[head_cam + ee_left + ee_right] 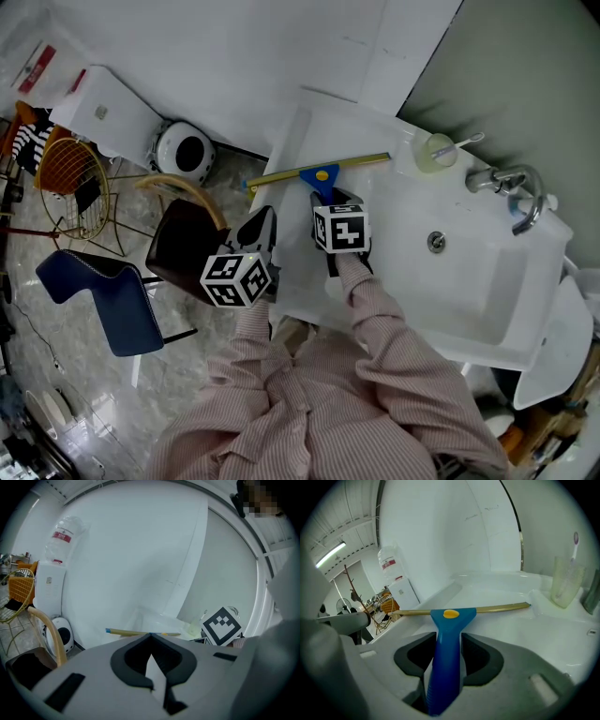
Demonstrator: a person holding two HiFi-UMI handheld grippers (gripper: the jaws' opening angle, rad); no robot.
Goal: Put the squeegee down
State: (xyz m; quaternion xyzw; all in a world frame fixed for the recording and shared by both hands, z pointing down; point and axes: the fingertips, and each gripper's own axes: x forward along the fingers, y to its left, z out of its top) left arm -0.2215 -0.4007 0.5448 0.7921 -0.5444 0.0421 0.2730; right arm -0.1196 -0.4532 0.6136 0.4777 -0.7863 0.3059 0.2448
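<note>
Sink (487, 309) fills the right of the head view. Squeegee (319, 173) sits upper centre, yellow blade on the sink's flat left ledge. Right hand-held gripper (449, 644): jaws wide, pads against blue handle (446, 677). Left hand-held gripper (150, 641), just left: closed, empty.

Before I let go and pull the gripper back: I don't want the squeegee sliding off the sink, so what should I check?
1. Squeegee blade lying on the sink counter: ok.
2. Whole blade supported: not ok, one end juts past the counter's edge.
3. Right gripper pads off the handle between them: cannot tell.
4. Left gripper shut, empty, clear of the squeegee: ok.
5. Cup apart from the blade's other end: ok.
</note>
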